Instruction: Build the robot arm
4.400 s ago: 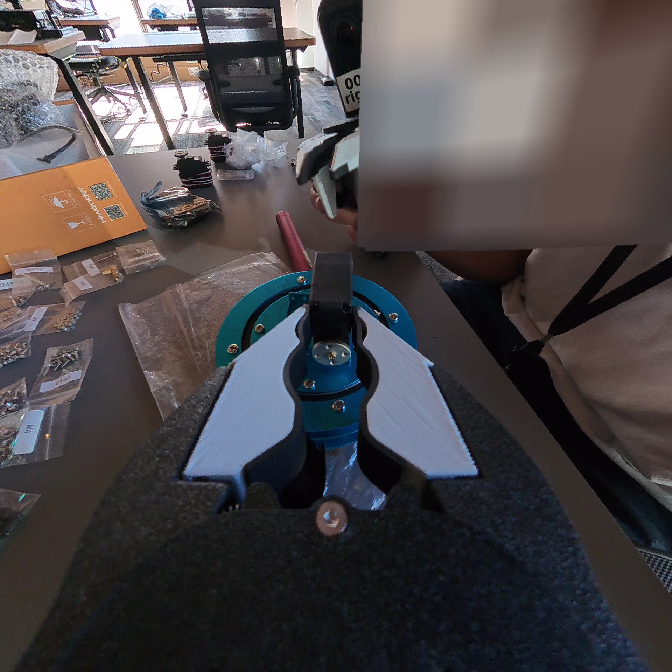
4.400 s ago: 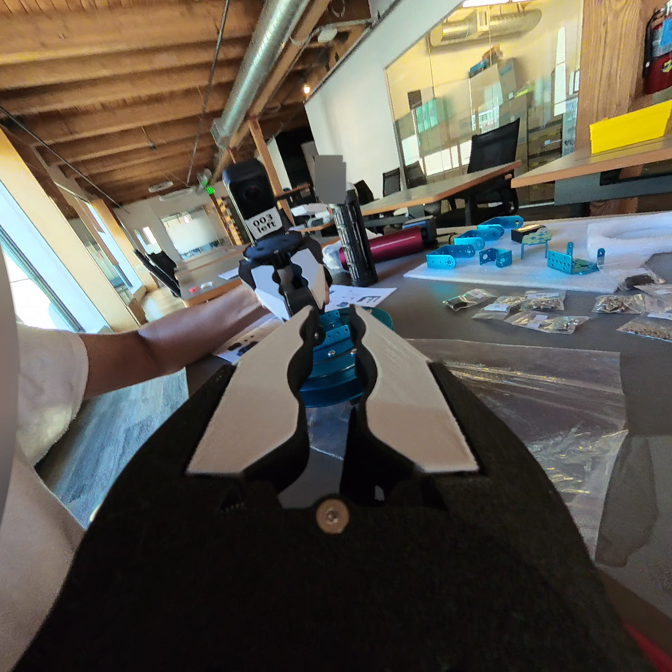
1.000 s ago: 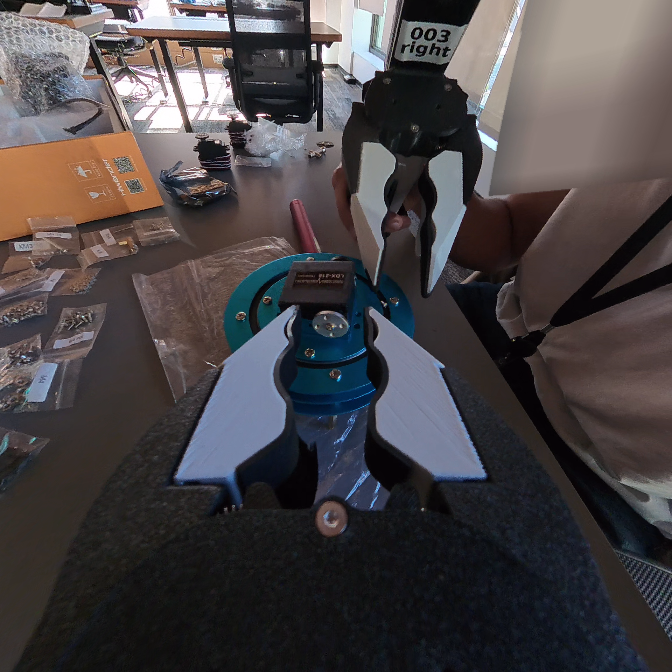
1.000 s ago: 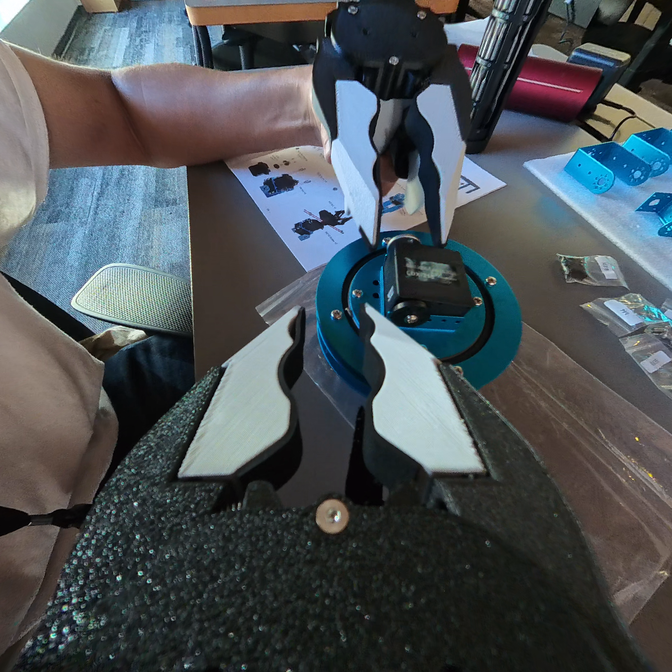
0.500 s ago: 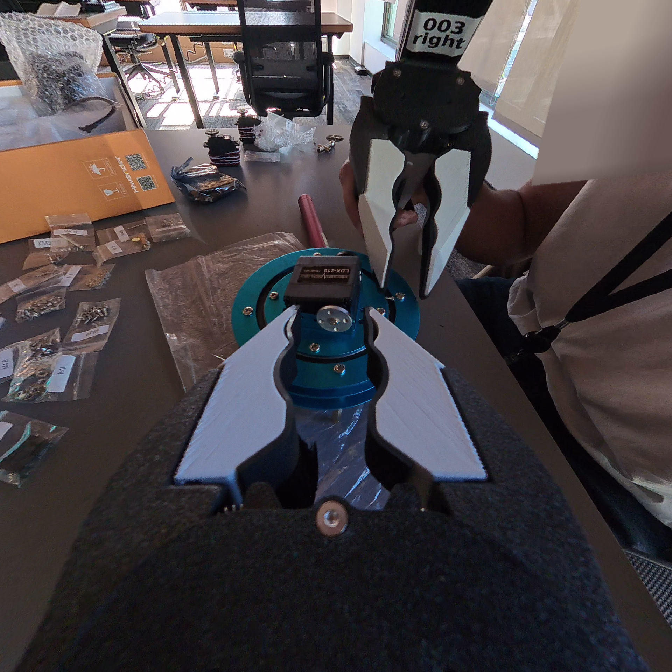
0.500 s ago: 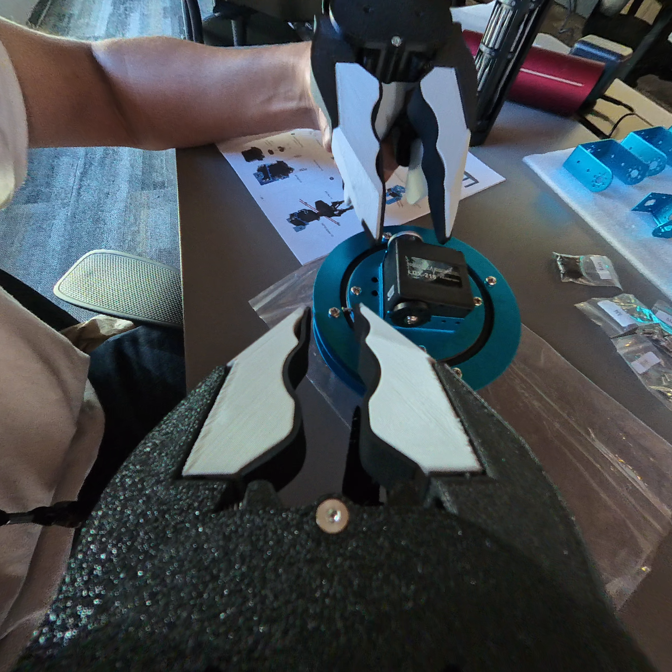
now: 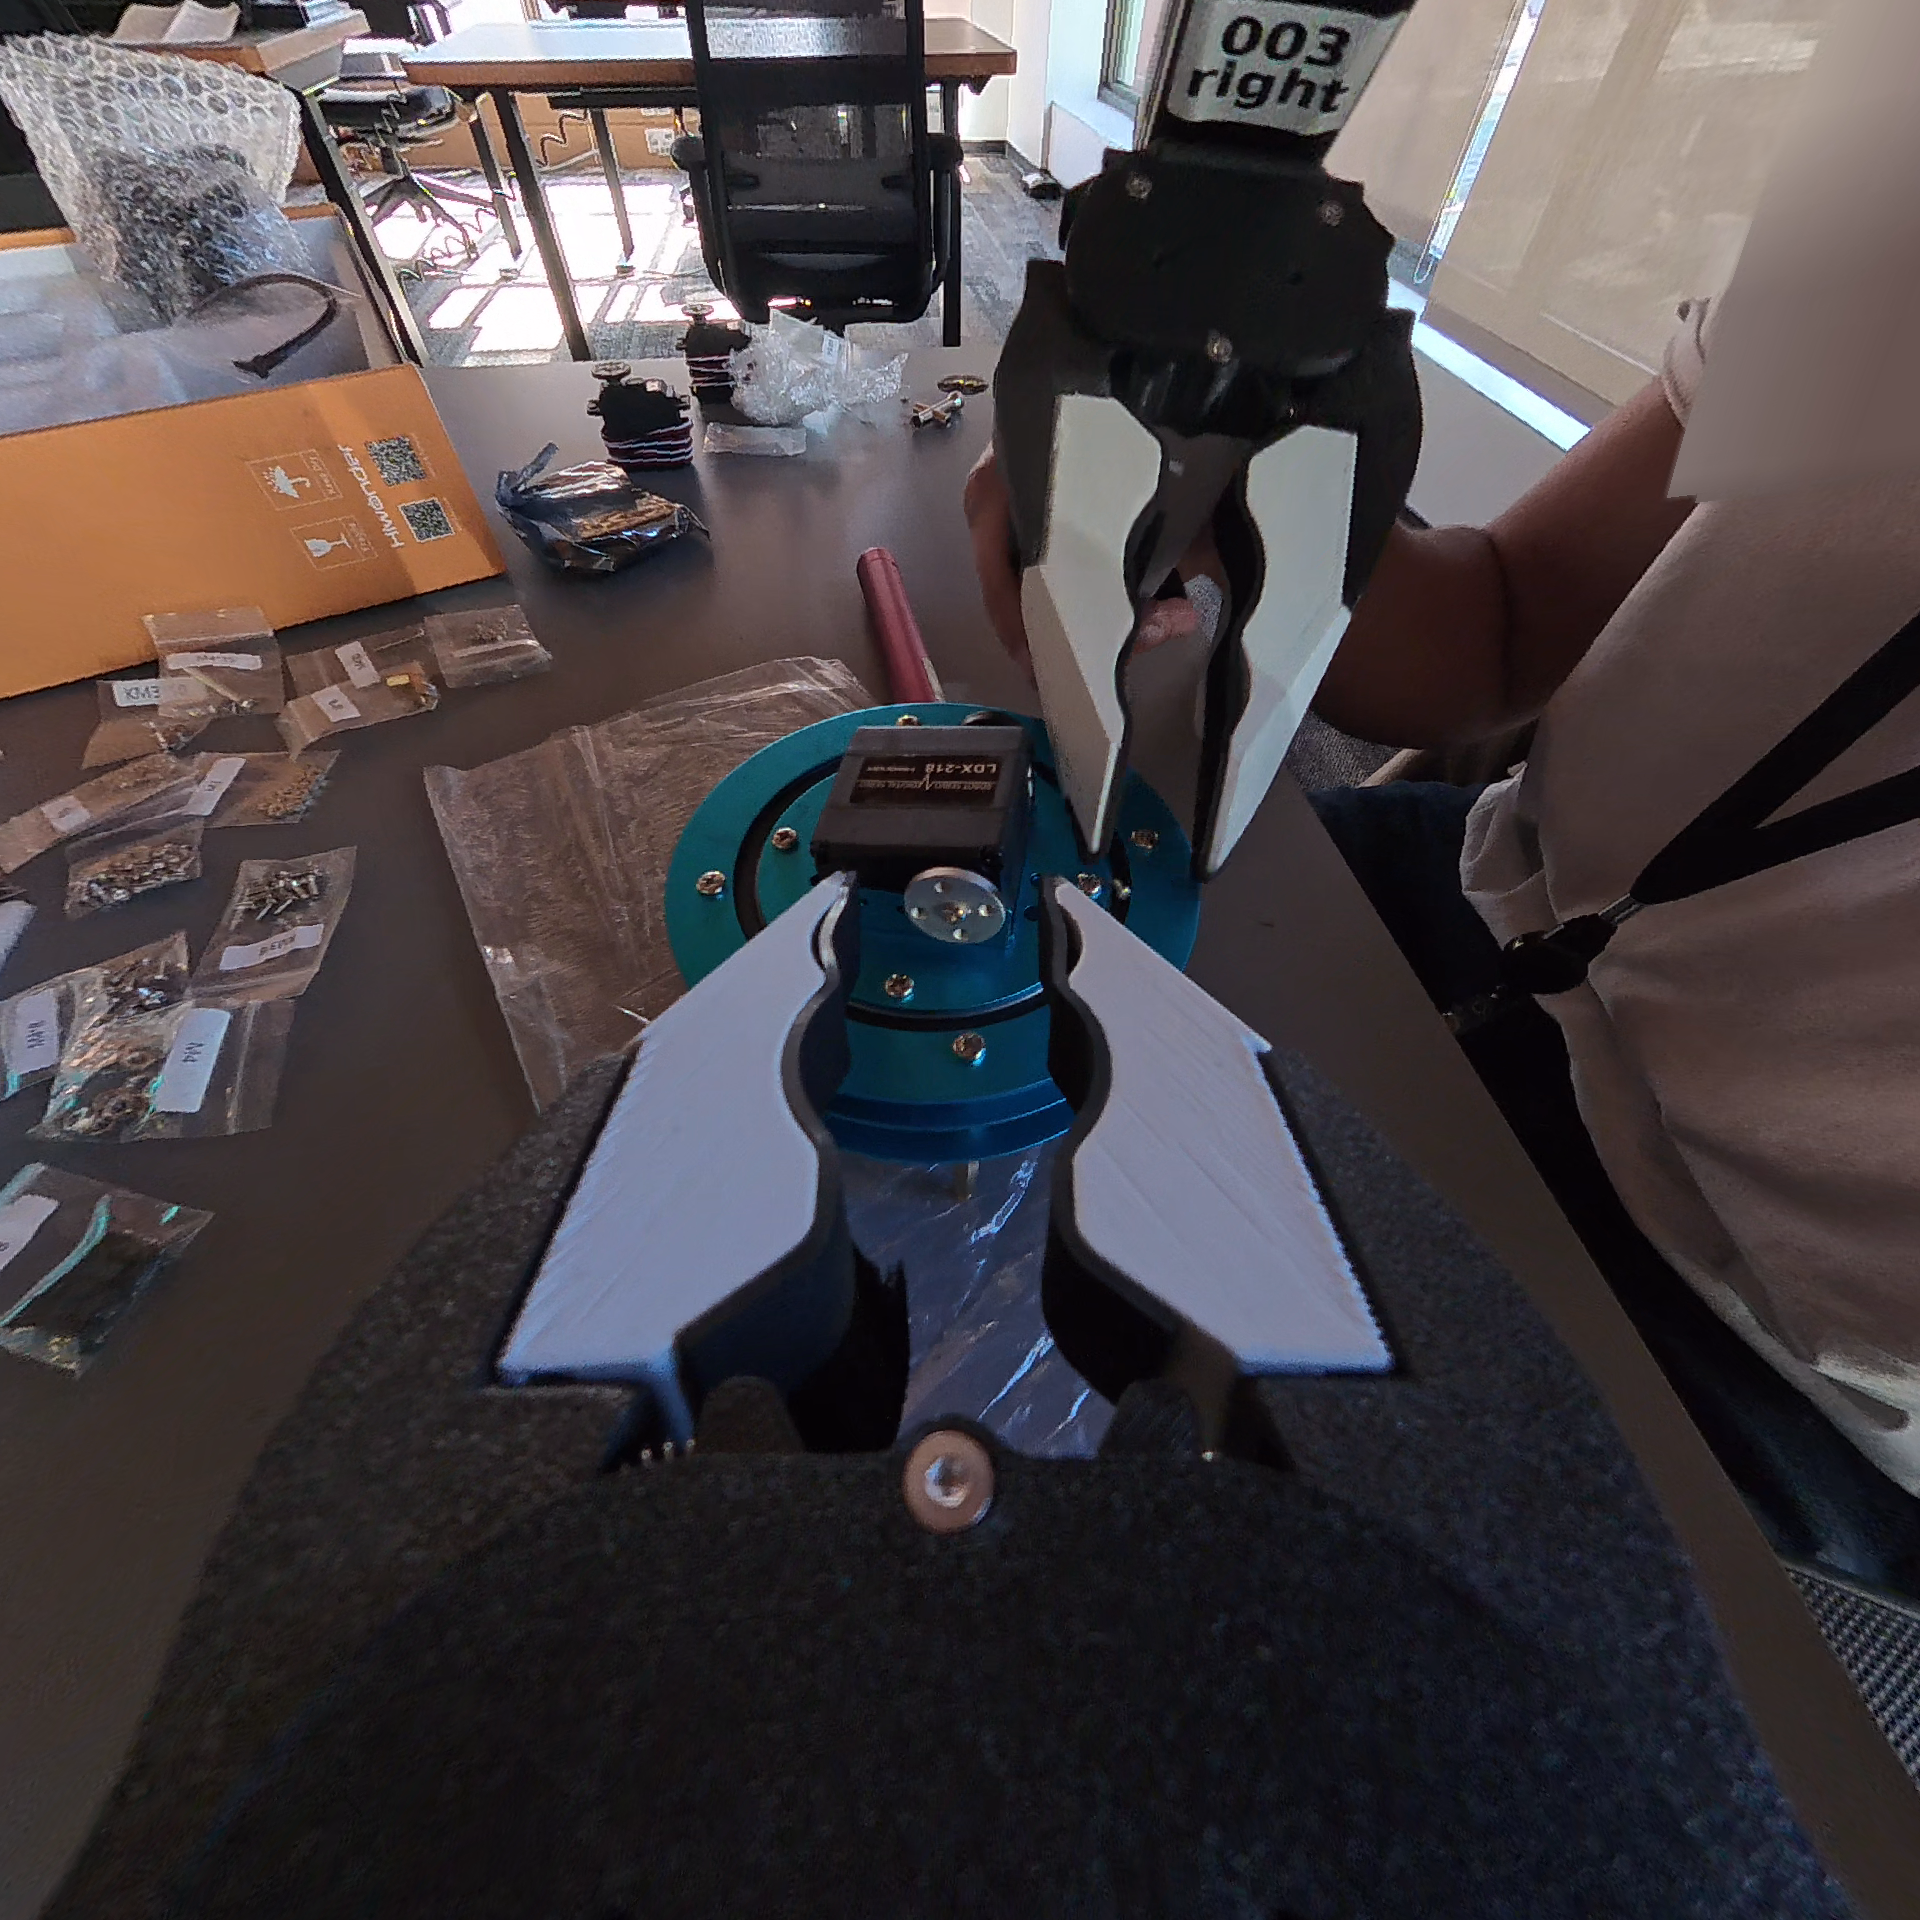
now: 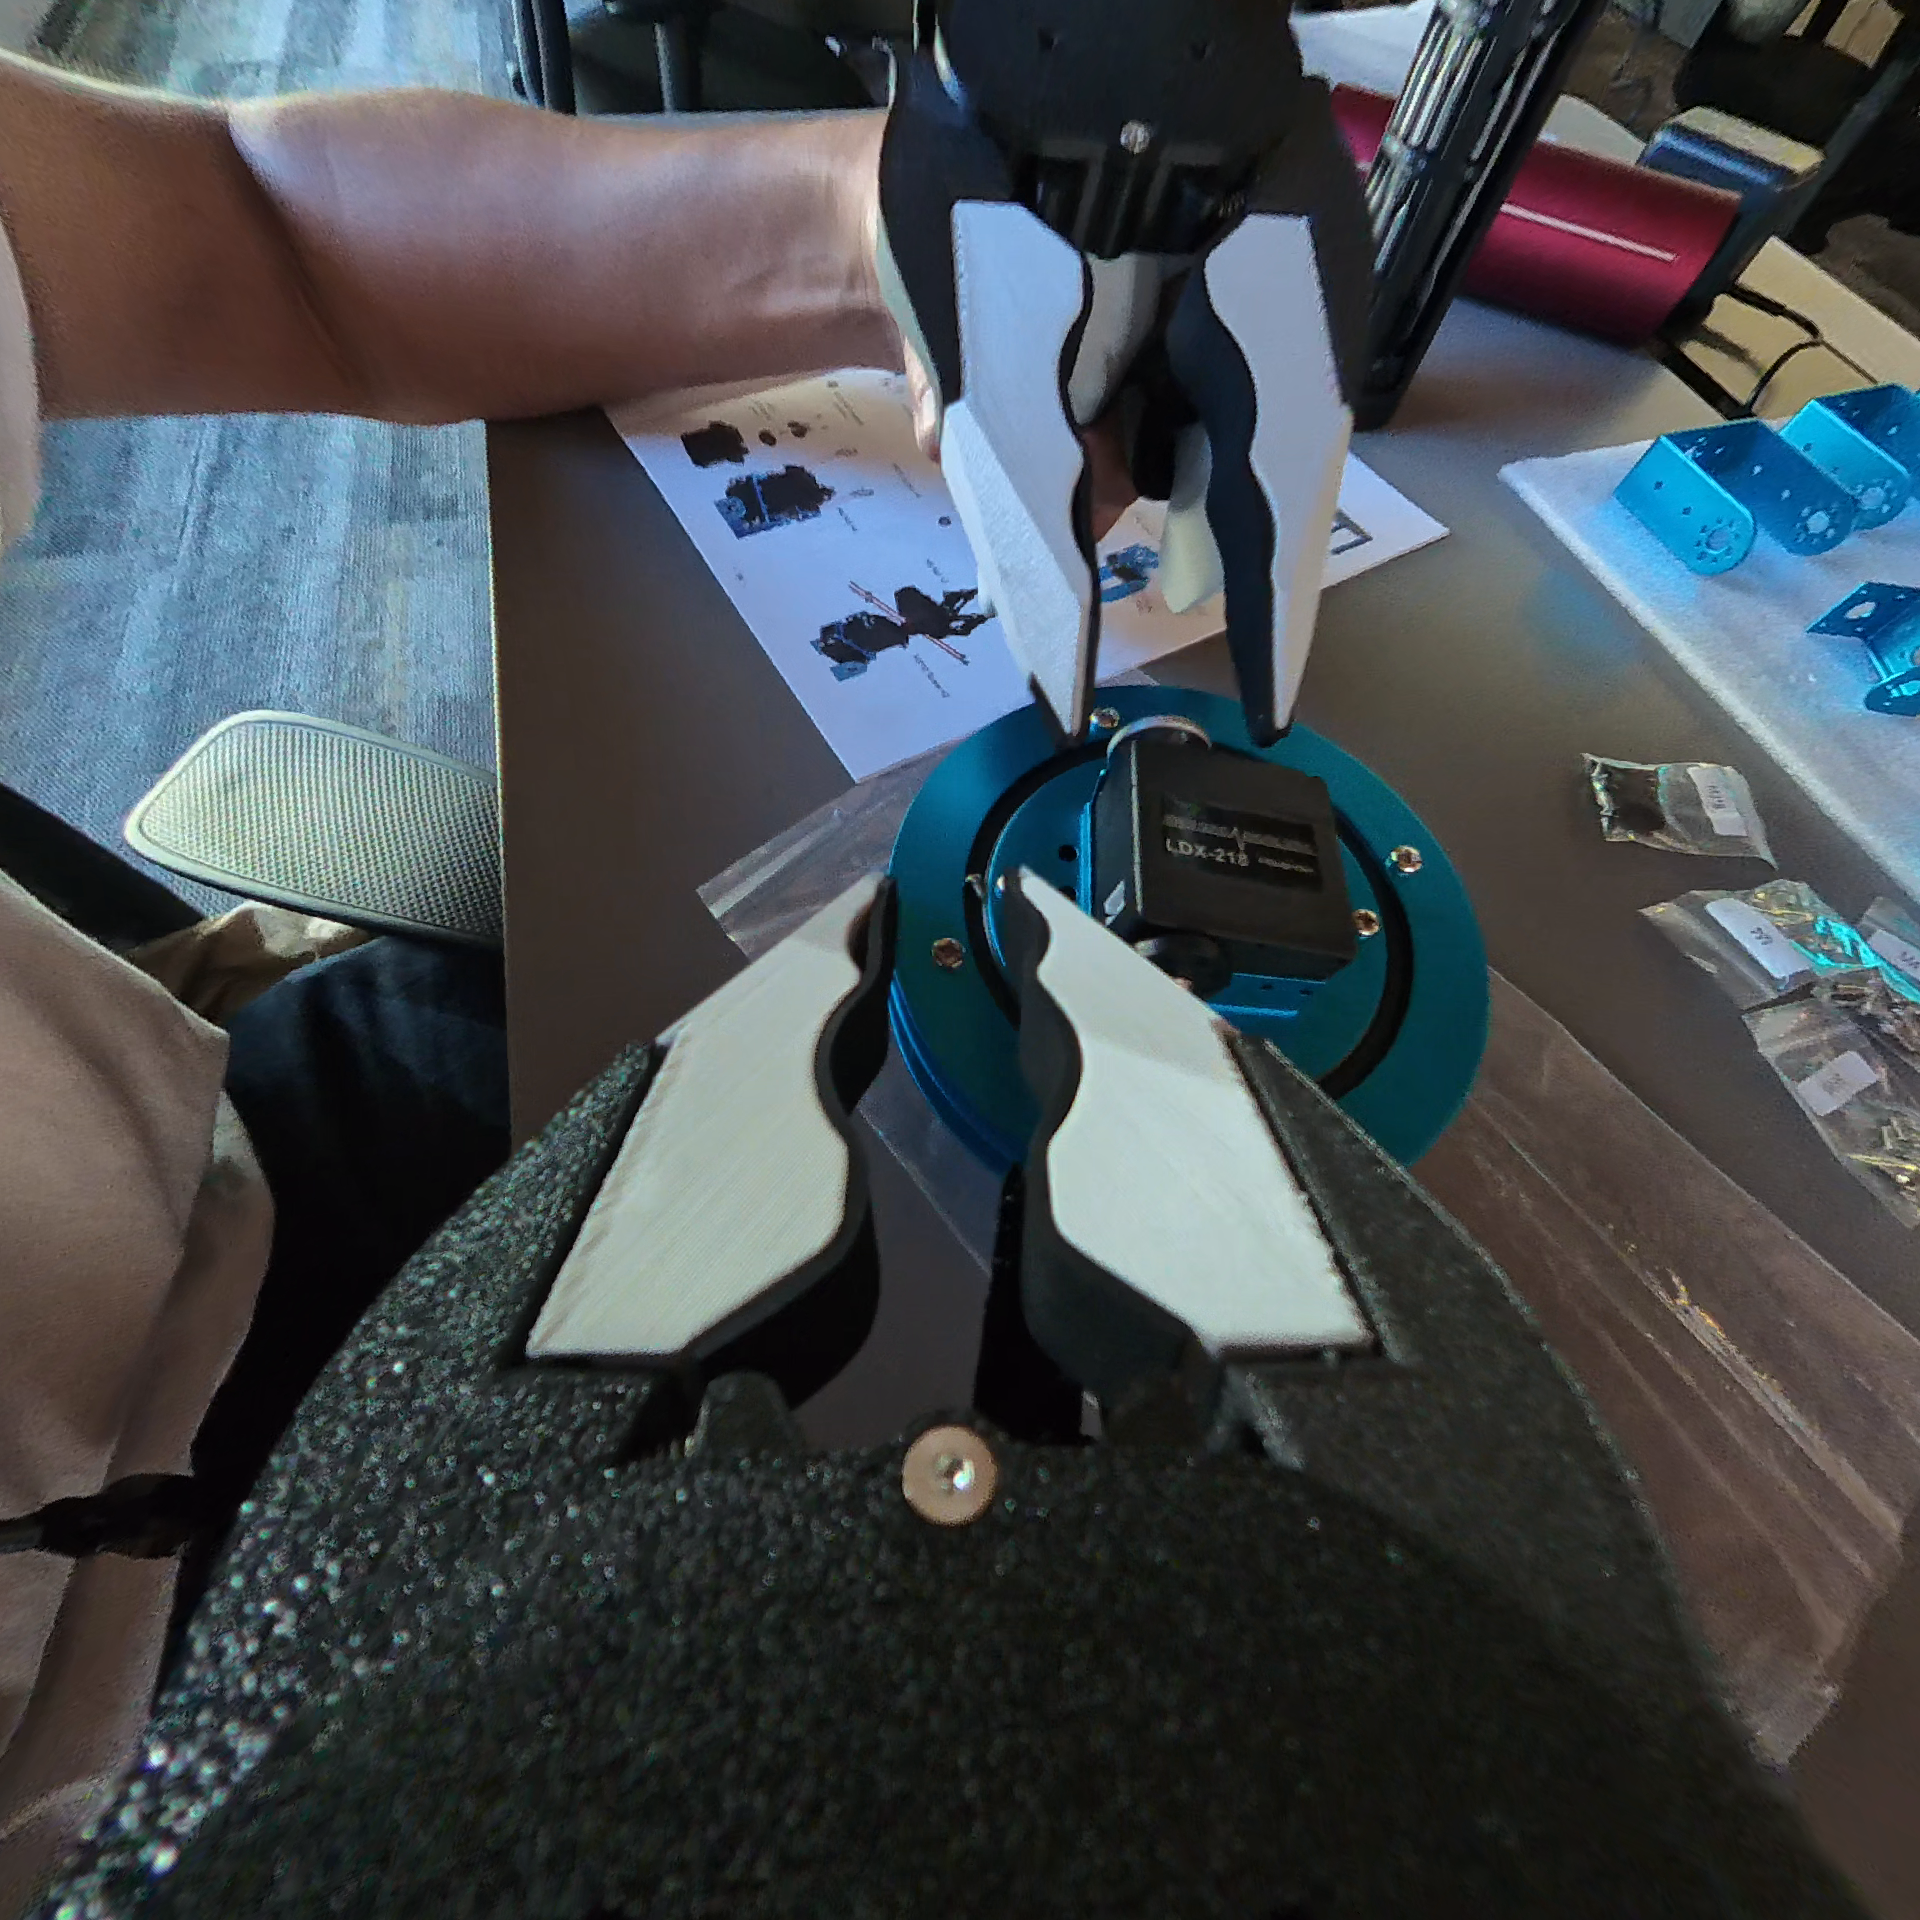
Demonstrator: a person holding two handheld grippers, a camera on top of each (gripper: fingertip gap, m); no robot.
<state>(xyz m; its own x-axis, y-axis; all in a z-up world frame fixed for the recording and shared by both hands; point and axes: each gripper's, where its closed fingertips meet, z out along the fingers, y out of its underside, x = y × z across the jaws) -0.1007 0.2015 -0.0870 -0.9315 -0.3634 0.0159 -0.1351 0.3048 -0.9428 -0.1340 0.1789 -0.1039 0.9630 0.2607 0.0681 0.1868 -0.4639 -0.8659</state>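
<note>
A blue round turntable base (image 7: 727,862) lies on a clear plastic bag (image 7: 582,831) near the table's edge. A black servo (image 7: 925,790) sits in a blue bracket at its middle. My left gripper (image 7: 945,894) is open, with its tips either side of the servo's silver horn end; it also shows in the right wrist view (image 8: 1164,722). My right gripper (image 8: 948,883) is open with a narrow gap, its tips straddling the base's rim (image 8: 1434,997) beside the servo (image 8: 1226,862). It points down at the base's right side in the left wrist view (image 7: 1153,857).
Bags of screws (image 7: 156,935) and an orange box (image 7: 208,499) lie to the left. A red tube (image 7: 894,623) lies behind the base. A printed sheet (image 8: 831,520), blue brackets (image 8: 1766,488) and more screw bags (image 8: 1818,997) lie around it. A person sits at the table's edge.
My right gripper has swung from level and raised down onto the base's rim. My left gripper's fingers have spread a little and drawn back along the servo. In the last second both shifted only slightly.
</note>
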